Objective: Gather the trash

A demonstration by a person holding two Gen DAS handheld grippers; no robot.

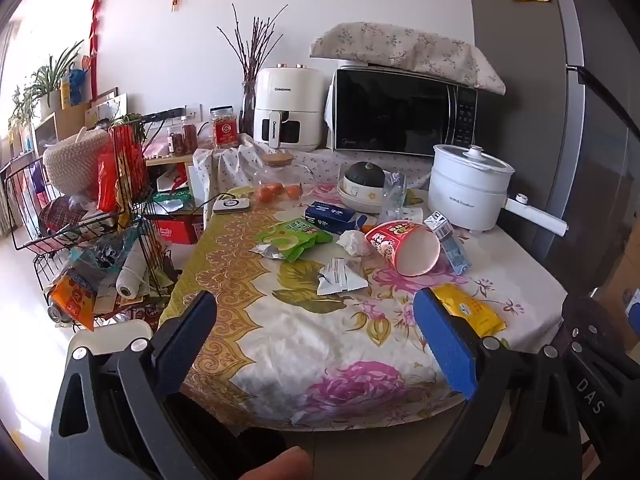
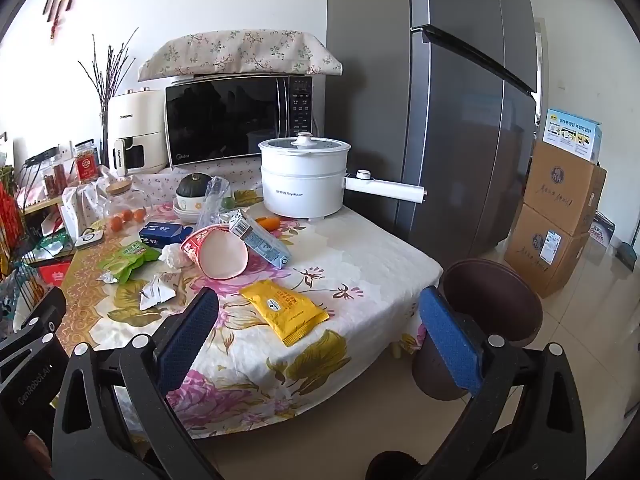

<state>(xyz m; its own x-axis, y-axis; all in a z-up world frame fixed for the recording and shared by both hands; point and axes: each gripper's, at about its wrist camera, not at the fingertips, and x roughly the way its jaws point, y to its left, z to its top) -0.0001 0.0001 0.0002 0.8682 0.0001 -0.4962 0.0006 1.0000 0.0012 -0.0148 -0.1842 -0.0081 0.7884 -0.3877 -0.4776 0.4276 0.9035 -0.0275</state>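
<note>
Litter lies on the floral tablecloth (image 1: 320, 340): a tipped red noodle cup (image 1: 404, 246) (image 2: 218, 252), a yellow wrapper (image 1: 470, 310) (image 2: 286, 310), a green wrapper (image 1: 290, 240) (image 2: 130, 260), a torn white packet (image 1: 340, 276) (image 2: 158, 290), a crumpled tissue (image 1: 354, 242), a milk carton (image 1: 448, 240) (image 2: 260, 238) and a blue box (image 1: 332, 216) (image 2: 164, 234). A dark brown bin (image 2: 480, 332) stands on the floor by the table's right corner. My left gripper (image 1: 316, 324) hangs open over the near table edge. My right gripper (image 2: 320, 320) is open too, short of the yellow wrapper.
A white electric pot (image 2: 304, 182), microwave (image 2: 236, 116), air fryer (image 1: 286, 108), a bowl with a squash (image 1: 364, 186) and a glass jar with oranges (image 1: 280, 184) crowd the back. A wire rack (image 1: 92, 216) stands left, a fridge (image 2: 460, 100) and cardboard boxes (image 2: 556, 216) right.
</note>
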